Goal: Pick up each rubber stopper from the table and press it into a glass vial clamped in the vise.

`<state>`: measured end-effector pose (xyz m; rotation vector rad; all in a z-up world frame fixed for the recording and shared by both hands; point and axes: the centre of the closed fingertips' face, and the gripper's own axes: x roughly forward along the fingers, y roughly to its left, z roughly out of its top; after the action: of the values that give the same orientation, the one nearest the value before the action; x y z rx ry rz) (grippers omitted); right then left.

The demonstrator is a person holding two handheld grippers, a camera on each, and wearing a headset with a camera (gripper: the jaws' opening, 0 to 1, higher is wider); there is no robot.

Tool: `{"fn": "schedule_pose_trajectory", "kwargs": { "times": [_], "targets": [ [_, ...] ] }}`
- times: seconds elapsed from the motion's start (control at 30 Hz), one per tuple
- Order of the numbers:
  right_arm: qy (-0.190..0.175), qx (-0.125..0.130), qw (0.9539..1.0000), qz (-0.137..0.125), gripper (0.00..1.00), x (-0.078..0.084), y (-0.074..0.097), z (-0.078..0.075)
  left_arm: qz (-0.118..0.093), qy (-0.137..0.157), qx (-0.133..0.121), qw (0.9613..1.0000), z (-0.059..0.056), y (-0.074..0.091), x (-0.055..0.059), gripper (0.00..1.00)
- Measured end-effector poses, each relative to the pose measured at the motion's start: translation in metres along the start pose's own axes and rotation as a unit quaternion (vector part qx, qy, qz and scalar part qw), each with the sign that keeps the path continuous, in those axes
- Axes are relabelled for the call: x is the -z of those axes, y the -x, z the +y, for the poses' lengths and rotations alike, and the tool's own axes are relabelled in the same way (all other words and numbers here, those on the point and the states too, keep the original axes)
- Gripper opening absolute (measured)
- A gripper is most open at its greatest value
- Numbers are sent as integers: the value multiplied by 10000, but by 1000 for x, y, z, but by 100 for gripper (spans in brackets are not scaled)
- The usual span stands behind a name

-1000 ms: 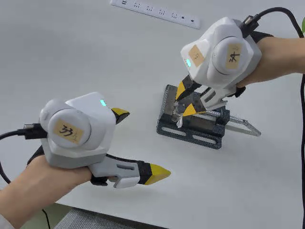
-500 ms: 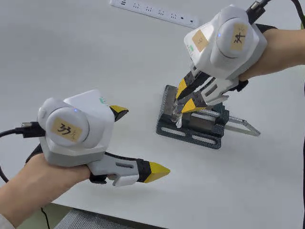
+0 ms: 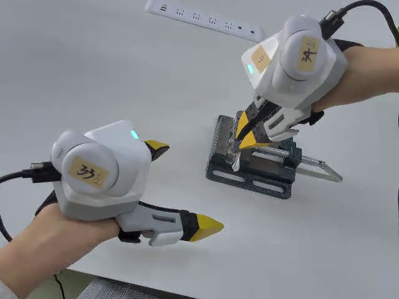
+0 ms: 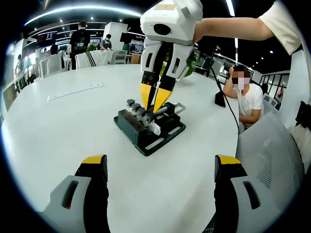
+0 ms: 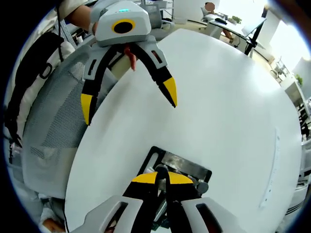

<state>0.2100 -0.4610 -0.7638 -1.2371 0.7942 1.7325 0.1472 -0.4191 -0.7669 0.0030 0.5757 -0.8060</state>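
The bench [image 3: 112,81] is open left of the vise [image 3: 249,171] and on its near side. The right gripper [image 3: 246,132] hangs over the vise's left end and blocks the way from above. The vise handle [image 3: 318,167] juts right. The left gripper [image 3: 185,187] hovers near left, well apart. A power strip [image 3: 202,15] lies far off.

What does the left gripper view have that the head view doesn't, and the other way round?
Left gripper view: the room beyond the table, with seated people, chairs and ceiling lights, plus dark stoppers in a row along the vise. Head view: the left hand gripping the left tool, and numbered paper labels on both tools. Both: the white table, the dark vise, and the right tool poised over it.
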Motion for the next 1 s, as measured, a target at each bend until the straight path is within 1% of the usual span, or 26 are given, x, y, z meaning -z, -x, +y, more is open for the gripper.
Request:
{"fn": "schedule_pose_trajectory", "kwargs": {
  "times": [0.2, 0.43, 0.53, 0.6, 1.0],
  "targets": [
    [-10, -26, 10000, 19, 1, 1, -3, 1, 20, 15, 6, 10000, -1, 0, 1, 89],
    [-16, -2, 10000, 15, 0, 0, -3, 1, 40, 30, 19, 10000, -2, 0, 4, 89],
    [5, 12, 10000, 44, 0, 0, -3, 1, 30, 38, 16, 10000, -2, 0, 3, 89],
    [149, 50, 9998, 109, 0, 0, -4, 2, 31, 40, 18, 10000, -2, -1, 4, 89],
    [89, 70, 9998, 153, 0, 2, -4, 0, 24, 65, 18, 10000, -2, -2, 5, 89]
  ]
}}
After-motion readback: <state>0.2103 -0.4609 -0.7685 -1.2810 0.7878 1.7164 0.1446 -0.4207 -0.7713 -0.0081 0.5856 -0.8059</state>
